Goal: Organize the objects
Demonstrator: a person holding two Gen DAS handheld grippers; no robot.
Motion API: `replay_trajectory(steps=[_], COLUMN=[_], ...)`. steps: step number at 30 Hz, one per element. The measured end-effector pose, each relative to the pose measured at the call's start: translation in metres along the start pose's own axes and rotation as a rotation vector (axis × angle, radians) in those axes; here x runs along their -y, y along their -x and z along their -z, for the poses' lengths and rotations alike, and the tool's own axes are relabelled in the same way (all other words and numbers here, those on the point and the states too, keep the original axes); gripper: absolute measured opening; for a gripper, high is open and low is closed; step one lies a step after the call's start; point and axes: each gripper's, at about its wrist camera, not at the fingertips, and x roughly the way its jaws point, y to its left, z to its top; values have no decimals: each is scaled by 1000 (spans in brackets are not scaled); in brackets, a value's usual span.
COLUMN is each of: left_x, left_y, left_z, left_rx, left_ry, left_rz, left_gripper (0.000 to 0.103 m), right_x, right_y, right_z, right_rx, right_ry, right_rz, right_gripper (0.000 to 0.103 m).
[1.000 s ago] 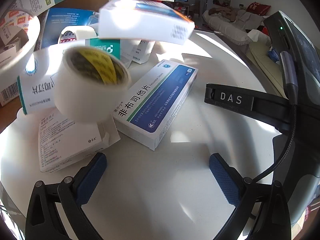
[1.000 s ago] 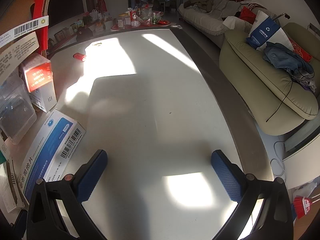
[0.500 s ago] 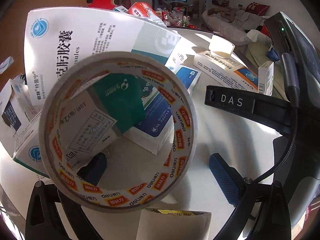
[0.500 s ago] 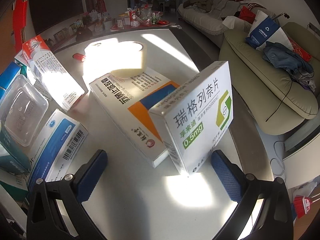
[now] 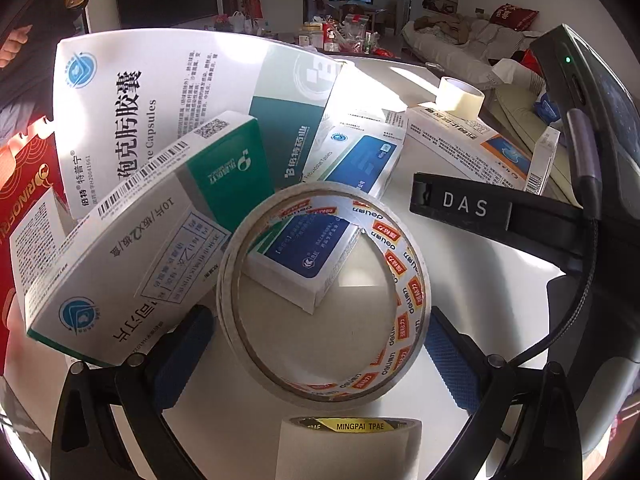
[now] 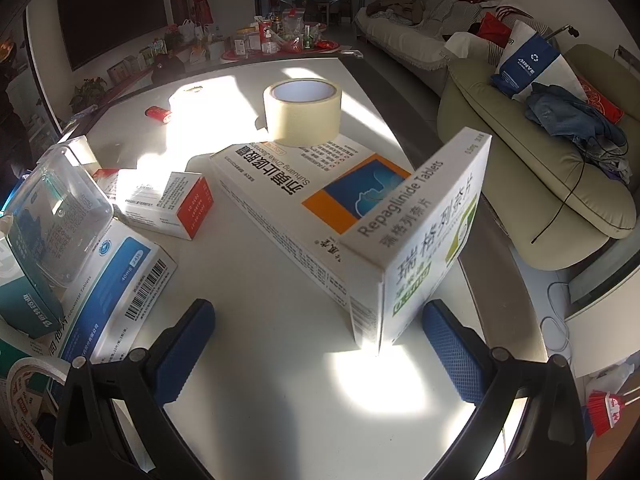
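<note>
Currently, left gripper (image 5: 316,344): jaws gaping apart, a printed tape roll (image 5: 324,296) sitting between them.
Right gripper (image 6: 320,344): jaws gaping apart, hovering just before the Repaglinide box (image 6: 420,248).
Bench (image 6: 280,360): lying beneath both.

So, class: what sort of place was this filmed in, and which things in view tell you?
Most likely a home living room: a blanket-covered sofa along the wall, a big dark TV screen, and a cluttered white table strewn with medicine boxes and tape rolls.

Glossy cardboard boxes (image 6: 320,200), smooth white table (image 6: 280,380).
</note>
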Motion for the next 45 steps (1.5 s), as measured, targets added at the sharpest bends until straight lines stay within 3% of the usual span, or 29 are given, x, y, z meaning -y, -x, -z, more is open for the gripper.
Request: replay_trajectory(steps=[45], left_x=[7], left_y=[6], left_z=[2], left_rx=[2], left_ry=[-14], left_rz=[6], left_gripper=[103], right_x=[0], right_y=[-1], right_z=[-1], right_rx=[1], right_ry=[1], right_rz=[-1], right_gripper=[103])
